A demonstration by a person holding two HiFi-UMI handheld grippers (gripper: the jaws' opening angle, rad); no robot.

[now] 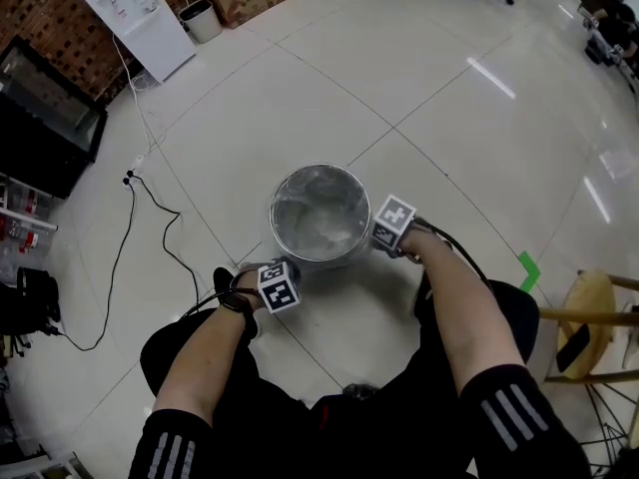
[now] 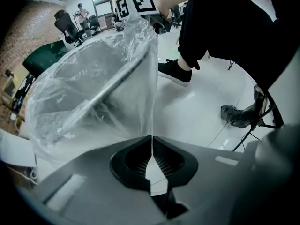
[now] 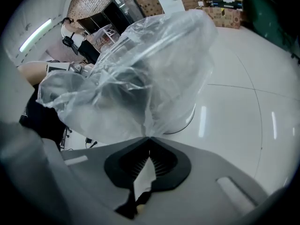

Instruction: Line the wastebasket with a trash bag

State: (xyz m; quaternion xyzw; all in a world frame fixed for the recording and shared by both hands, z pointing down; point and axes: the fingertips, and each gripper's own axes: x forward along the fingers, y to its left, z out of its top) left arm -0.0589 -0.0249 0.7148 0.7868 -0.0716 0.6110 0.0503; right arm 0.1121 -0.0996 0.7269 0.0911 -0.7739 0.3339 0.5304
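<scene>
The white tiled floor (image 1: pixel 449 118) is taking up most of the head view, and the person is crouching over it with both forearms reaching forward.

The round metal wastebasket (image 1: pixel 319 168) is standing upright on the floor directly ahead of the person's knees, between the two hands.

The clear trash bag (image 1: pixel 318 223) is sitting in and over the wastebasket's mouth. Its film is ballooning loosely above the rim and the rim is showing through it in both gripper views.

The left claw (image 2: pixel 152 137) is positioned at the near-left side of the wastebasket's rim. It is clenched on the trash bag, with a thin fold of film running up out of the meeting pads.

The right claw (image 3: pixel 149 137) is positioned at the right side of the rim, opposite the left one. It is likewise clenched on the trash bag, with gathered film rising straight from its pads toward the wastebasket just beyond.

A black cable (image 1: pixel 130 228) is trailing across the floor, well apart to the left.
</scene>
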